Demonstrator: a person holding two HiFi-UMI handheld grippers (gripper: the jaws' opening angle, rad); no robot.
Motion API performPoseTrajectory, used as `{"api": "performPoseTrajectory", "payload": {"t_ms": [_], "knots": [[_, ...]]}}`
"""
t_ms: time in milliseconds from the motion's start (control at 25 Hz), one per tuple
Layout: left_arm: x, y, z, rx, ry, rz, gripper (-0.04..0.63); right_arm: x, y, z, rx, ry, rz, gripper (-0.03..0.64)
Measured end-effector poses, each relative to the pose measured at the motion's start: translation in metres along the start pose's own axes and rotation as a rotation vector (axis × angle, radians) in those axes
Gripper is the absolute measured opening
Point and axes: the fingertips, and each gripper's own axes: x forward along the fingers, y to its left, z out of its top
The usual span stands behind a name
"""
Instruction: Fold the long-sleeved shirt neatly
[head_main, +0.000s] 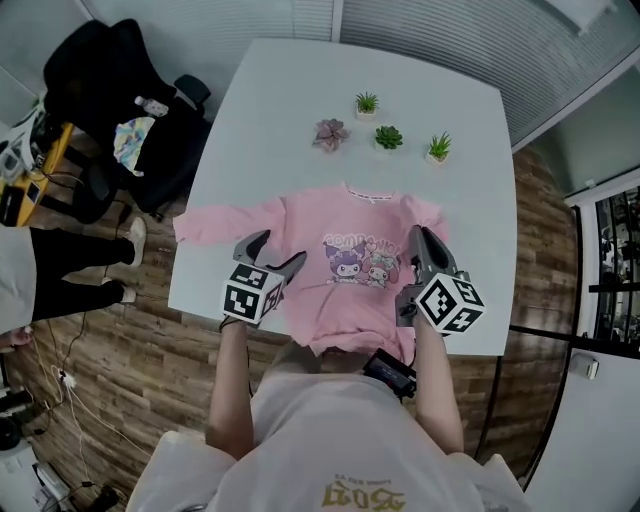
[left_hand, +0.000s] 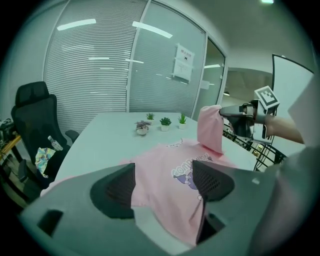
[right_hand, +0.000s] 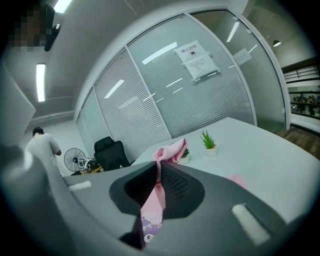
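Along the near edge of the tabletop (head_main: 300, 100) the pink long-sleeved shirt (head_main: 340, 300) lies face up. Its collar points toward the far edge and its hem hangs over the near edge, presumably spread this way so each side can be folded inward. The body looks soft and mostly smooth, with light creases.

The left sleeve (head_main: 222, 222) lies flat, reaching out to the left edge, and has not been folded.

The right sleeve (left_hand: 210, 129) is raised off the tabletop in a bunched, drooping fold. The right tongs (head_main: 420, 236) are clenched on it near the right edge, probably to carry it across the chest.

The left tongs (head_main: 281, 250) are released, their jaws spread with nothing between them. They hover over the shirt's left side, likely placed to pin the cloth or take the other sleeve.

A cartoon print (head_main: 358, 262) of two characters under lettering marks the chest.

Small potted plants (head_main: 388, 138) stand well clear, toward the far edge.
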Motion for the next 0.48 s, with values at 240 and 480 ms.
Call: {"api": "performPoseTrajectory", "payload": {"t_ms": [240,480], "knots": [[0.009,0.014,-0.001,0.003,0.002,-0.039,0.368,0.024,0.024,-0.015,-0.061,0.034,-0.001,0.037],[0.012,0.024,-0.001,0.004,0.009,-0.058,0.368,0.042,0.041,-0.031,-0.085,0.07,0.005,0.037]]}}
